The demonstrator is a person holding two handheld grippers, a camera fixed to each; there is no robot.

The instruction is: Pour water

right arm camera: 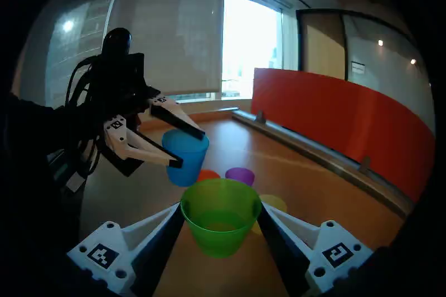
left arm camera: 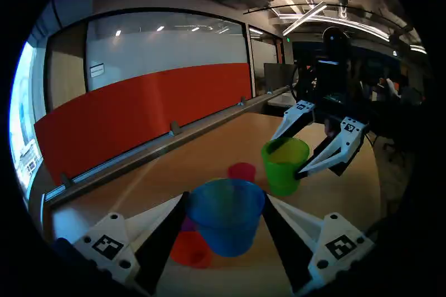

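The left gripper (left arm camera: 224, 198) is held above the counter (left arm camera: 212, 149), its jaws closed against both sides of a blue cup (left arm camera: 228, 233). The right gripper (right arm camera: 220, 206) is also above the counter and faces the left one, near it. Its jaws clamp a green cup (right arm camera: 220, 238) by both sides.

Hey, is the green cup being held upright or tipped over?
Upright. The green cup sits between the fingers of the right gripper, rim level and mouth facing up.
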